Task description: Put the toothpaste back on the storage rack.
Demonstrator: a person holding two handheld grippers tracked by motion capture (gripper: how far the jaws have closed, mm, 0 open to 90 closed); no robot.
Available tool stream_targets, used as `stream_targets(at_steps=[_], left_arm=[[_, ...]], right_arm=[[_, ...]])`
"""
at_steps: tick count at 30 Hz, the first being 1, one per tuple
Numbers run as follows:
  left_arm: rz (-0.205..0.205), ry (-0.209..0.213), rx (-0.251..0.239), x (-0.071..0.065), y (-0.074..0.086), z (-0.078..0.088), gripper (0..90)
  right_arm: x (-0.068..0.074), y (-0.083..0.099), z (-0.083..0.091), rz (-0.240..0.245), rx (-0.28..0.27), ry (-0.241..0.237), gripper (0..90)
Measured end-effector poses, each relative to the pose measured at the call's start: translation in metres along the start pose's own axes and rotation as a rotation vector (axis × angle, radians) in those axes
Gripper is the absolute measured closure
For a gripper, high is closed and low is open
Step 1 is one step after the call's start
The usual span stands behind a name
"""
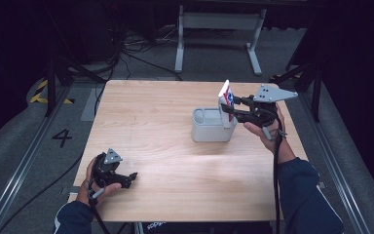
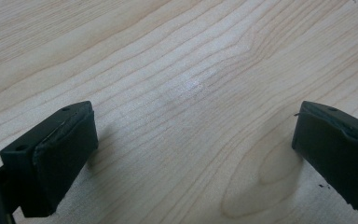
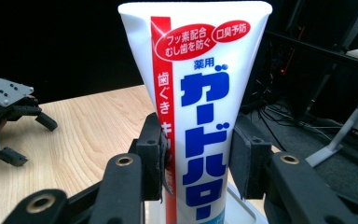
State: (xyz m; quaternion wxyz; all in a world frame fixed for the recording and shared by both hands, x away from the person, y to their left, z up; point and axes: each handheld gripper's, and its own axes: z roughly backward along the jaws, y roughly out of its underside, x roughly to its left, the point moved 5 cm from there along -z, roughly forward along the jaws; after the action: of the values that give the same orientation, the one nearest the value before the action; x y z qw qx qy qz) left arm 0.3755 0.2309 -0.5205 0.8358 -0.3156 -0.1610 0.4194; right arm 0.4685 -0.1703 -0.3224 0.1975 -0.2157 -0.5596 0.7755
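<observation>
Right gripper view puts my right gripper point(image 3: 198, 154) clamped on the tube point(image 3: 198, 93), one pad pressed to each side of its lower half, the crimped flat end up and the print upright. From the high view I see that gripper point(image 1: 232, 107) pointing left, level, held above the table, my right hand point(image 1: 263, 127) behind it with the forearm coming up from the bottom right. The tube point(image 1: 226, 100) stands nearly upright, its lower end in the right end of the grey holder point(image 1: 208, 129), which sits right of the middle of the table point(image 1: 165, 112). My left gripper point(image 1: 131, 178) lies low near the front left corner, pointing right, well apart from the holder; the left hand point(image 1: 95, 180) grips it from behind. Its jaws stand apart over bare wood, nothing between them.
</observation>
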Motion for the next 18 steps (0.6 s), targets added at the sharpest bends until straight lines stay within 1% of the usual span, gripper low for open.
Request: stream_targets(at_steps=[2,3,5,6,18], left_arm=[[0.003,0.004,-0.002,0.0,0.0,0.0,0.6],[0.003,0.004,-0.002,0.0,0.0,0.0,0.6],[-0.003,0.001,-0.006,0.0,0.0,0.0,0.6],[0.001,0.007,-0.007,0.0,0.0,0.0,0.6],[-0.001,0.006,-0.007,0.0,0.0,0.0,0.6]], right_arm=[[-0.001,-0.001,-0.005,0.001,0.001,0.006,61.5],[-0.001,-0.001,-0.005,0.001,0.001,0.006,61.5],[-0.002,-0.001,-0.01,-0.005,0.002,0.006,61.6],[-0.002,-0.001,-0.011,-0.008,0.003,0.005,61.5],[-0.006,0.0,-0.026,-0.021,0.01,0.013,61.5]])
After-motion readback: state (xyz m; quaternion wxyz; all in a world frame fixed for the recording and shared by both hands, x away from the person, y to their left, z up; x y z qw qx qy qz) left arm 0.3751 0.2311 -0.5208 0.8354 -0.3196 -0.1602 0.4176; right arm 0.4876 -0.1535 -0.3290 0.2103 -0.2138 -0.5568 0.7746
